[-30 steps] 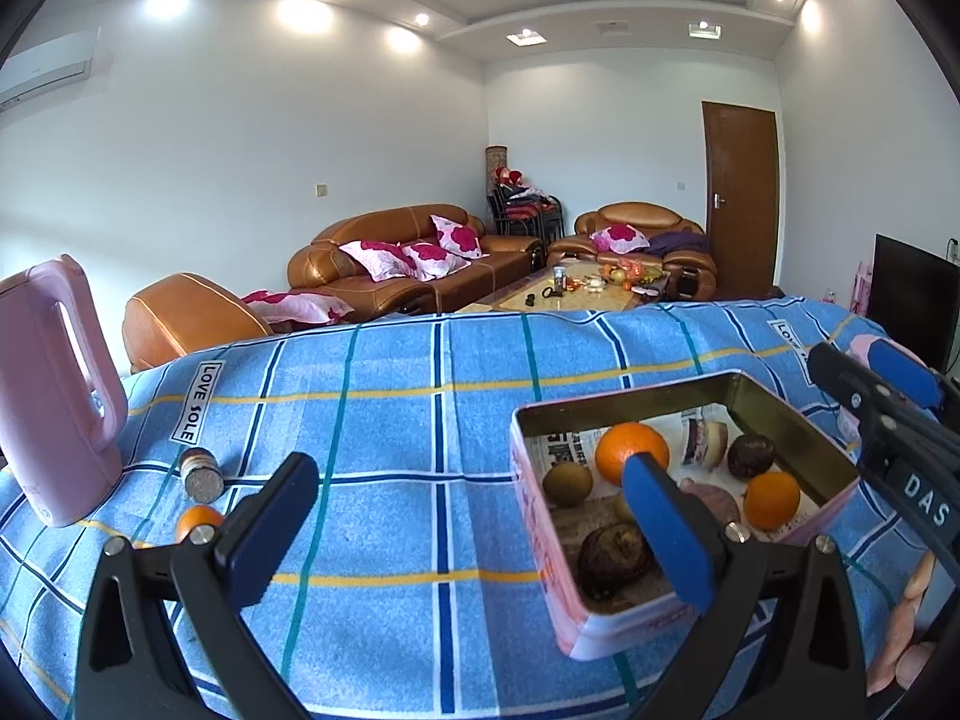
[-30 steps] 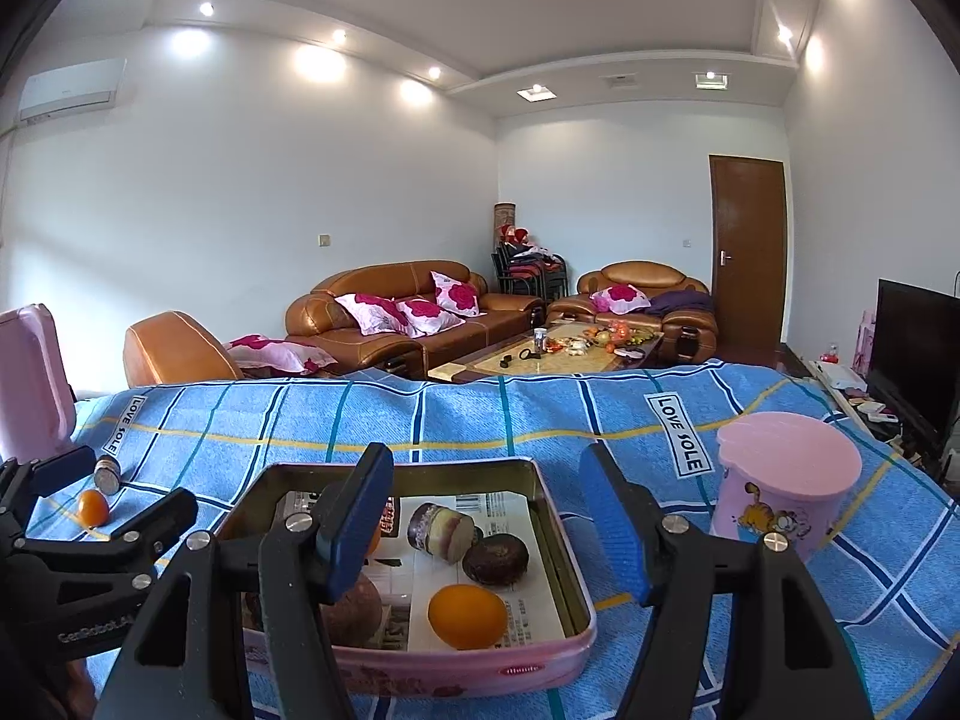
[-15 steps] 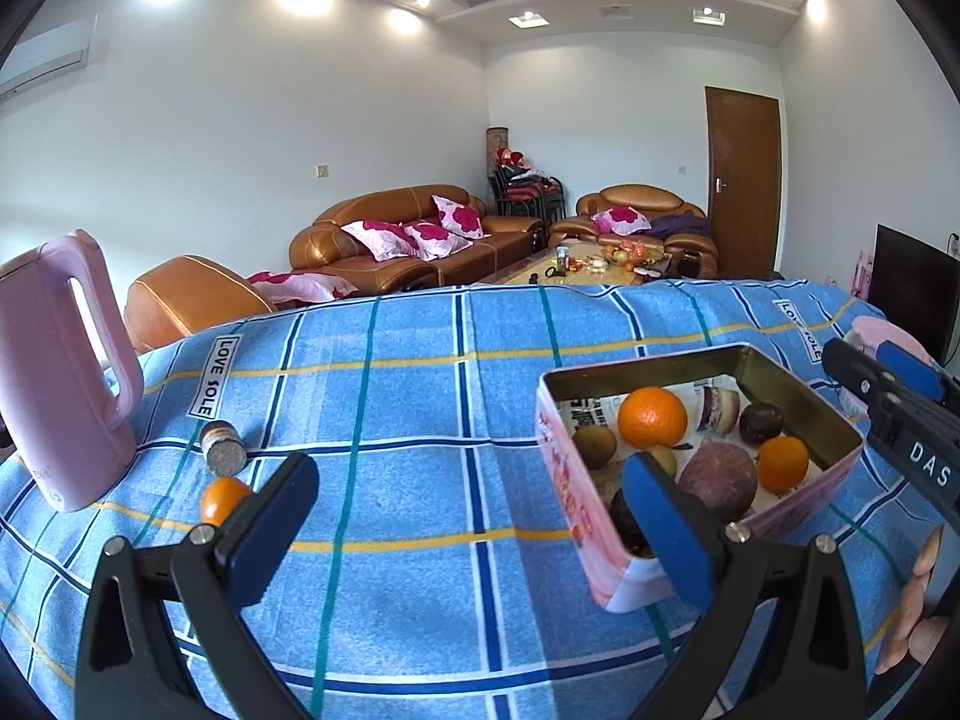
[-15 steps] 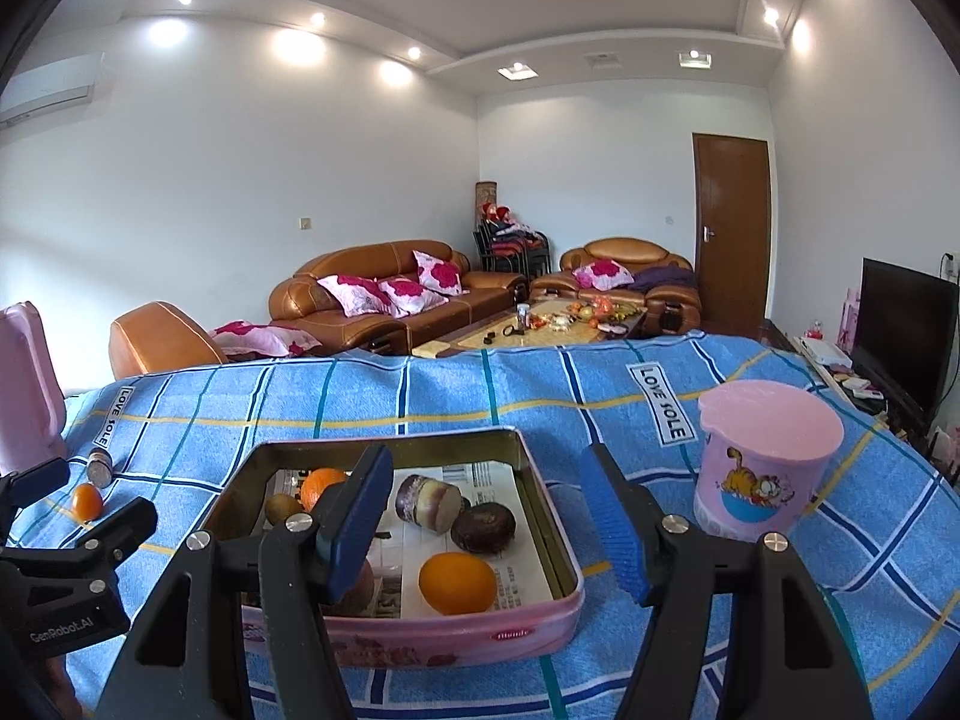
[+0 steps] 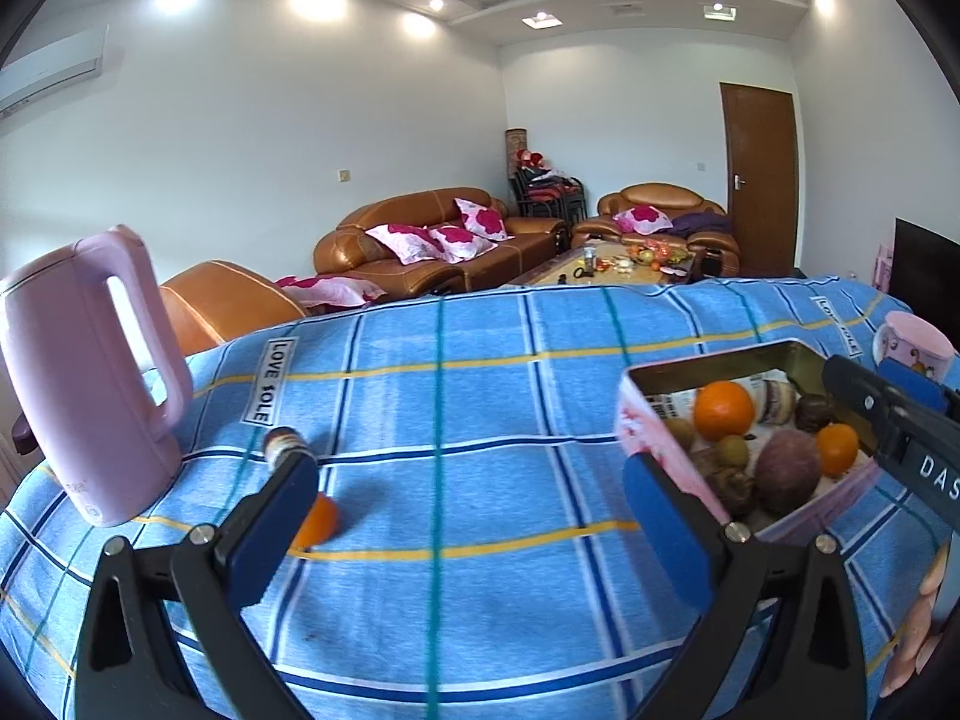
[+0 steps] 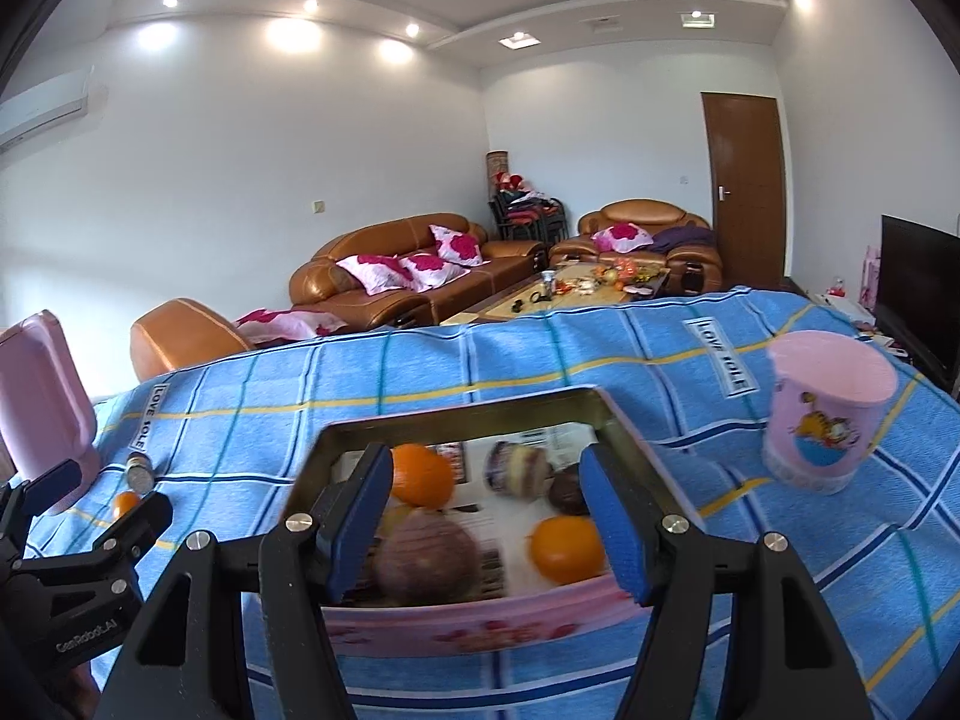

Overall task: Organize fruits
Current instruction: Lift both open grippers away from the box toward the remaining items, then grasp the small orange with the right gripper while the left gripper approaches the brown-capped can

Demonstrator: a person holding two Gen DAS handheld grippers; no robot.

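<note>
A pink tin (image 6: pixel 456 414) on the blue checked cloth holds two oranges (image 6: pixel 420 474), a large purple fruit (image 6: pixel 426 552) and several small dark and green fruits. My right gripper (image 6: pixel 486 510) is open just before the tin's near wall, with nothing between its fingers. In the left wrist view the tin (image 5: pixel 654 438) lies at the right. A loose orange (image 5: pixel 321 519) lies on the cloth, partly hidden behind the left finger of my open left gripper (image 5: pixel 474 516). The loose orange (image 6: pixel 126 503) also shows at the far left of the right wrist view.
A pink kettle (image 5: pixel 90 372) stands at the left, with a small jar (image 5: pixel 282 441) on its side near the loose orange. A pink cup (image 6: pixel 828 414) stands right of the tin. Sofas and a coffee table lie beyond the table's far edge.
My left gripper has swung left toward the loose orange, which now sits against its left finger. My right gripper has come closer to the tin's near wall. Both stay open.
</note>
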